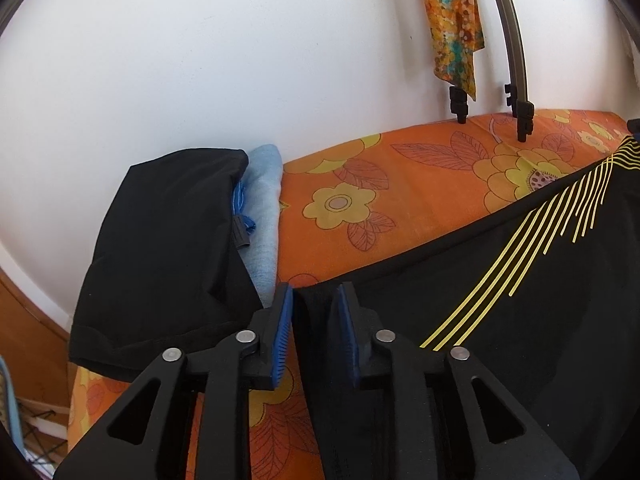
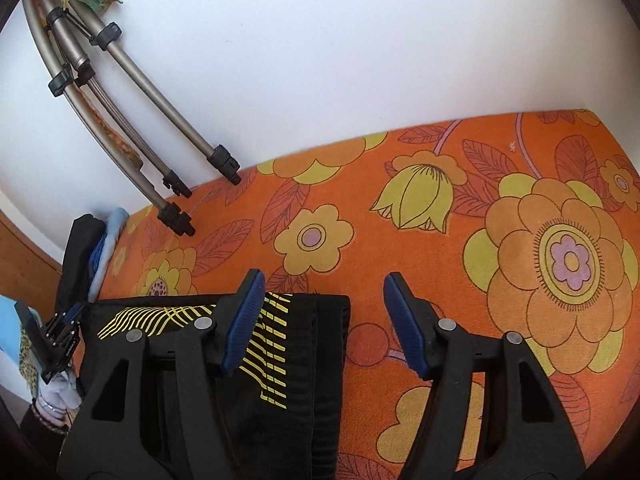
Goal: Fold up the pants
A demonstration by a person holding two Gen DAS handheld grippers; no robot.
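Note:
The black pants with thin yellow stripes lie folded flat on the orange flowered cover. My left gripper hovers at their left end. Its blue pads stand apart, with the cloth's corner lying loose between them and not pinched. In the right wrist view the pants fill the lower left. My right gripper stands wide open over their right edge, the left finger above the stripes and the right finger above the bare cover. The left gripper shows small at the far left edge.
A folded black garment lies on a light blue one against the white wall at the left. Grey tripod legs stand on the cover at the back, with a patterned cloth hanging from them. A wooden edge runs lower left.

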